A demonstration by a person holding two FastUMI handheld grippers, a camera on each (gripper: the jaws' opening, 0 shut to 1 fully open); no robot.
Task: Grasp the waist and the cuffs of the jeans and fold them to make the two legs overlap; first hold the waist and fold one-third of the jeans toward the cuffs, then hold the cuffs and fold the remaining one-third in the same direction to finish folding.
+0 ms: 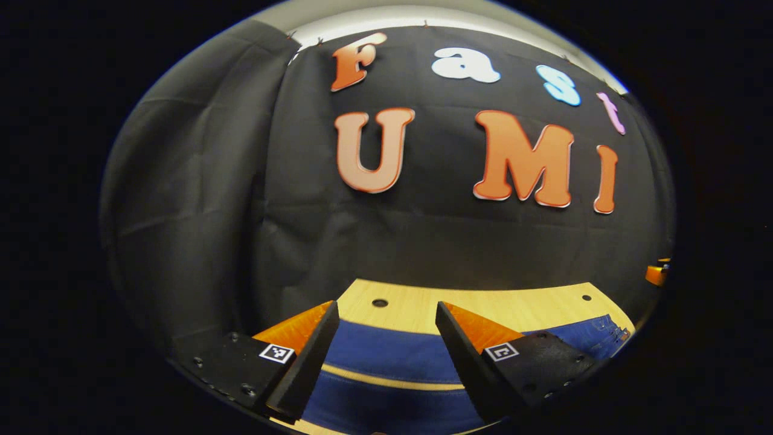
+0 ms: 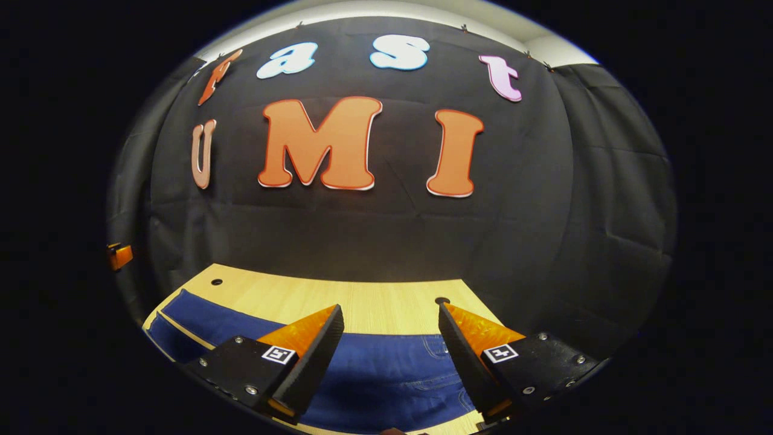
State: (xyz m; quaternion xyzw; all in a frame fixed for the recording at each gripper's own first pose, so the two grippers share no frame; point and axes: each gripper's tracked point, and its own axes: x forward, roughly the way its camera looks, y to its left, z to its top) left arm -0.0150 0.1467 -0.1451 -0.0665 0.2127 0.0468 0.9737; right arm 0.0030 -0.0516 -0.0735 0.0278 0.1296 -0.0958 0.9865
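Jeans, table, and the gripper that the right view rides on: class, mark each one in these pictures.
jeans (image 2: 386, 368), right gripper view, on the blue cloth between the fingers.
table (image 1: 513, 302), left gripper view, on bare wood behind the jeans.
right gripper (image 2: 391, 329), right gripper view, midway between its open fingertips.

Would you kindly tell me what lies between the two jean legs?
A bare strip of wooden table separates the jeans legs, in the left gripper view.

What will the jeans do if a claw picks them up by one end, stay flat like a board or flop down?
Probably flop. The jeans lie flat and spread across the wooden table, like soft cloth, so the loose part would likely hang and drag. They look thick, with stitched seams, so maybe a bit heavy. They should not roll away.
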